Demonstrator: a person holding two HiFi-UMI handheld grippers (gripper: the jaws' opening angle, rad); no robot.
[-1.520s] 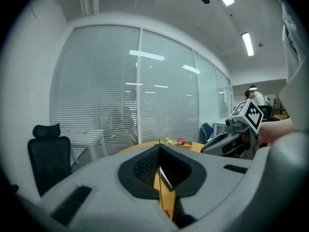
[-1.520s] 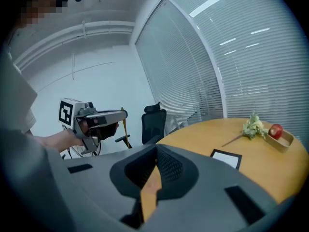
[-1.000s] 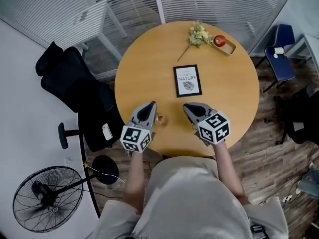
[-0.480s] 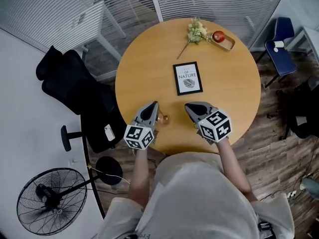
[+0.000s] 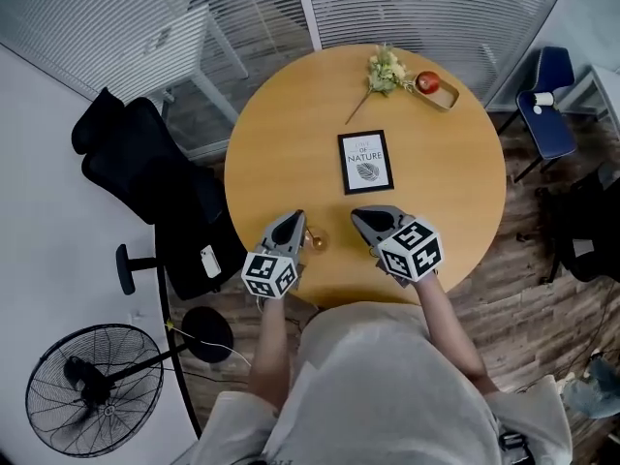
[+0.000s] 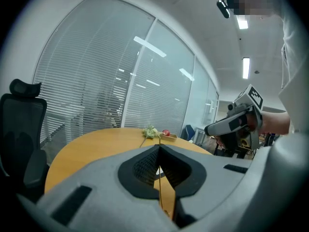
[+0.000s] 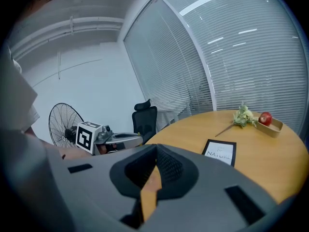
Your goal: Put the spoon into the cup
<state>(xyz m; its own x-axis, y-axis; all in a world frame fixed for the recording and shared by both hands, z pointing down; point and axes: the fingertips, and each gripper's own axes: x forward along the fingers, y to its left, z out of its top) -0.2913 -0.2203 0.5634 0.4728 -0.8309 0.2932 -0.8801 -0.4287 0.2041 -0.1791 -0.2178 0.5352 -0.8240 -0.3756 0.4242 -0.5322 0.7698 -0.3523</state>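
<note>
While I look down through the head view, the left gripper (image 5: 294, 219) and right gripper (image 5: 363, 217) sit over the near edge of the round wooden table (image 5: 291, 114). A small amber cup-like thing (image 5: 314, 239) lies just right of the left one, too tiny to be sure. No spoon I can pick out. Left gripper view: jaws together, empty. Right gripper view: same, nothing held. I'd say pick-up hasn't begun; next, find the spoon and open a claw.

My round wooden tabletop (image 5: 281, 153) carries a framed print (image 5: 365, 162) at its middle, a flower sprig (image 5: 385, 69) and a tray (image 5: 446, 96) with an apple (image 5: 427, 80) at the far edge, and a small cup (image 5: 315, 240) near me.
</note>
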